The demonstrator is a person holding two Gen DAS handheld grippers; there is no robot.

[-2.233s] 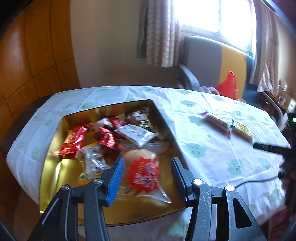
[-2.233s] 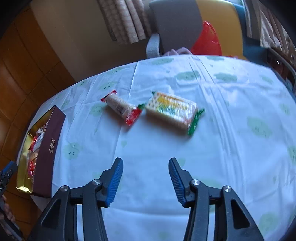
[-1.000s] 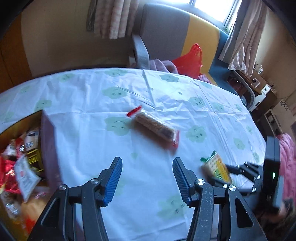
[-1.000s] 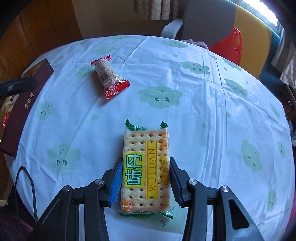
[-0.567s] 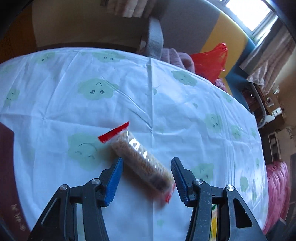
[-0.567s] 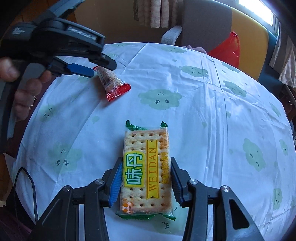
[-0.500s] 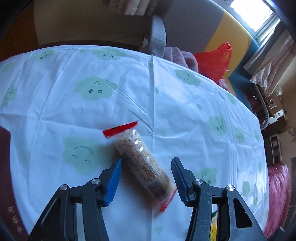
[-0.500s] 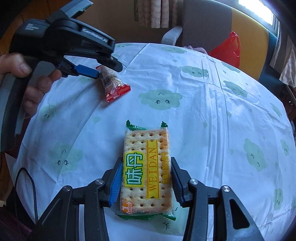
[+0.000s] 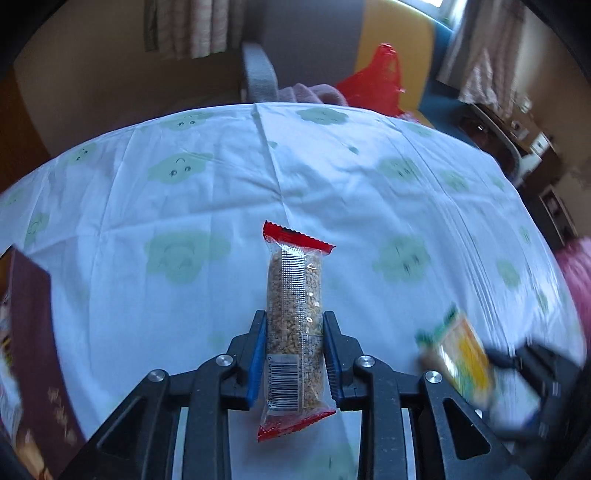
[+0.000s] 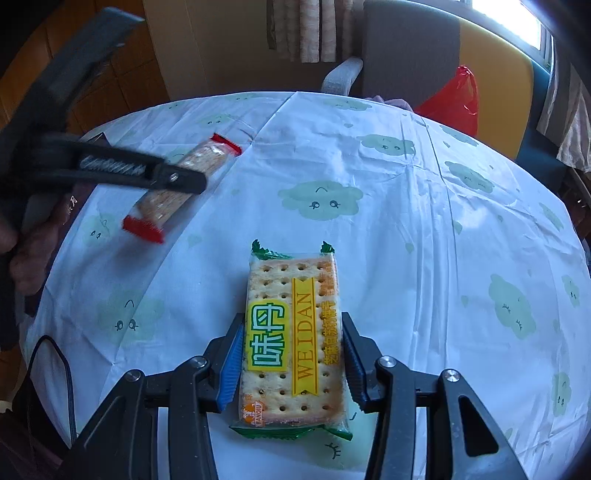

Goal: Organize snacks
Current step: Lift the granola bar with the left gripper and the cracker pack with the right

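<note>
My left gripper (image 9: 294,325) is shut on a clear-wrapped grain bar (image 9: 294,295) with red ends and holds it above the cloud-print tablecloth (image 9: 192,184). It also shows in the right wrist view (image 10: 184,177), held in the air at the left. My right gripper (image 10: 291,332) is shut on a flat cracker packet (image 10: 293,332) with a yellow and green label. The packet shows blurred at the right in the left wrist view (image 9: 461,358). The maroon side of the snack box (image 9: 37,350) stands at the left edge.
A grey and yellow chair (image 10: 424,48) with a red plastic bag (image 10: 452,99) stands behind the table. A black cable (image 10: 51,369) hangs over the table's near left edge. Curtains (image 9: 192,26) hang at the back.
My left gripper has closed on the grain bar and lifted it off the cloth. My right gripper still holds the cracker packet, raised slightly.
</note>
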